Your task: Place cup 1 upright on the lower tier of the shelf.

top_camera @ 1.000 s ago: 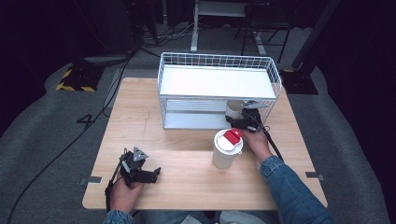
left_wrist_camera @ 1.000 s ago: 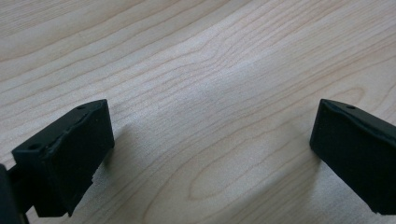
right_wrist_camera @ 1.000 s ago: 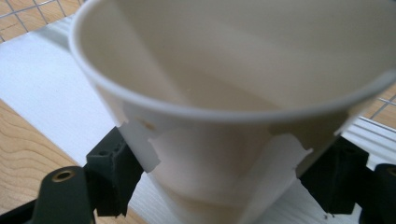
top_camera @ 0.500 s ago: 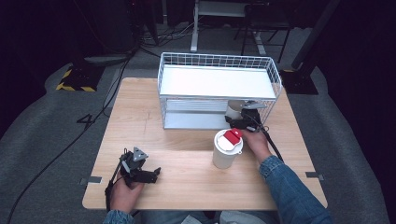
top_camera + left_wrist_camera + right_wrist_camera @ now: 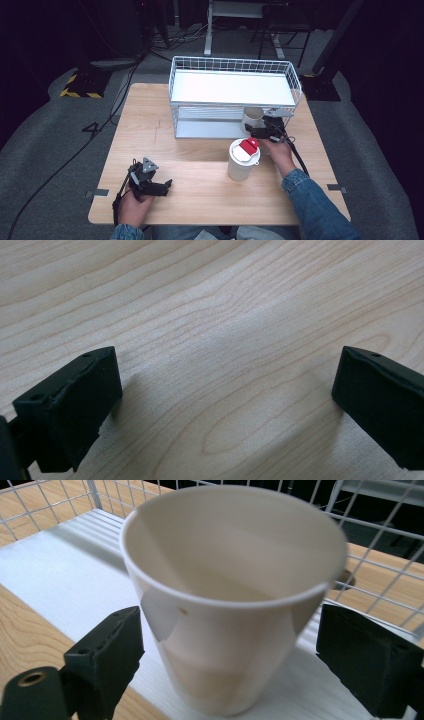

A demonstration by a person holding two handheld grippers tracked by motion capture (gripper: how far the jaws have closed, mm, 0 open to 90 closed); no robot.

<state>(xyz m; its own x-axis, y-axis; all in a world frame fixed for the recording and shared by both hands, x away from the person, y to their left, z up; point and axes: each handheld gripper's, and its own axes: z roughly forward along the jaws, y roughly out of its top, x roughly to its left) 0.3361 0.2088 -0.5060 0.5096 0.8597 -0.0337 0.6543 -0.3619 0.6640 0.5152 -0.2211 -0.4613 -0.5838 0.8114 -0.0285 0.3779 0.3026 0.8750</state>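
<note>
- Your left tool (image 5: 167,184) lies low on the counter (image 5: 200,200) at its near left corner, held in your left hand (image 5: 132,205). In the left gripper view its jaws stand wide apart with bare wood between them; it holds nothing.
- Your right tool (image 5: 250,132) reaches to the front right of the wire rack (image 5: 235,65), at the lower shelf (image 5: 210,131).
- In the right gripper view, an open white cup (image 5: 232,595) stands upright between the right jaws, on the white shelf (image 5: 60,570) near its front edge. The jaws are spread on either side of the cup; a gap shows on each side, so they do not grip it.
- In the high view the cup (image 5: 251,118) shows just inside the rack's right end, beside the tool.
- A second cup with a white lid (image 5: 242,160) and a red tab stands on the counter in front of the rack, just left of your right hand (image 5: 277,152).
- The rack's top shelf (image 5: 230,87) is a plain white board inside a wire rim.
</note>
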